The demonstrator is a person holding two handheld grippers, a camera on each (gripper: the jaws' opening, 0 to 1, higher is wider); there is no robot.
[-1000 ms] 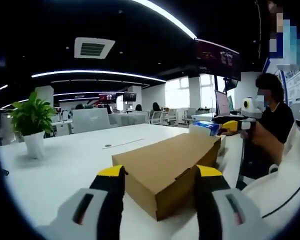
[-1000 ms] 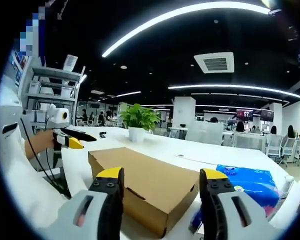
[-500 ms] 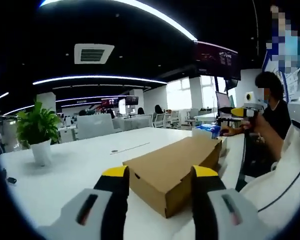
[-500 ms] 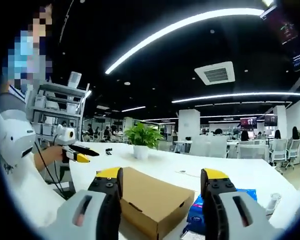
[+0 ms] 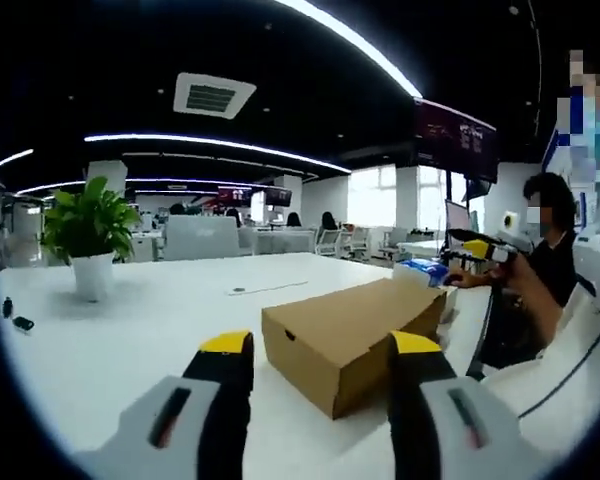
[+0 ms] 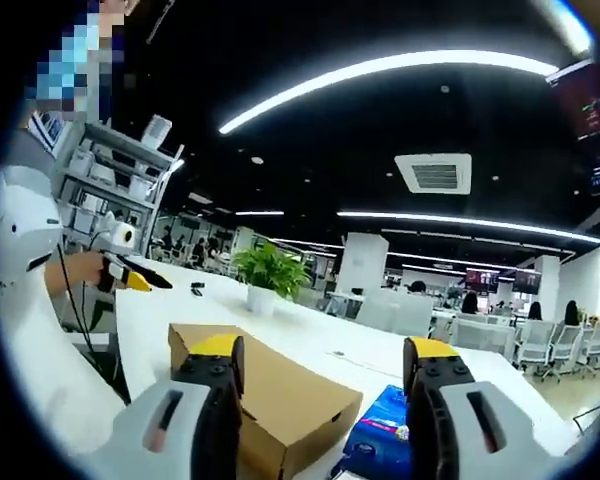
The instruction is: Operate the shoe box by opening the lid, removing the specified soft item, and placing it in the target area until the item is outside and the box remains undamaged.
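My left claw [image 5: 318, 345] is spread, holding nothing, facing the closed shoe box [image 5: 355, 335] on the white desk [image 5: 130, 340]. My right claw [image 6: 320, 350] is spread too, with a blue pack [image 6: 383, 440] beside the box.

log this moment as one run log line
phase: pre-contact | shoe box: closed, on table | left gripper: open | right gripper: open | blue pack: beside box

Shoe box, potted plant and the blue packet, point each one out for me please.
shoe box [image 5: 352, 318], left gripper view, on its closed brown lid.
potted plant [image 5: 88, 222], left gripper view, on its green leaves.
blue packet [image 6: 382, 438], right gripper view, on its top face.
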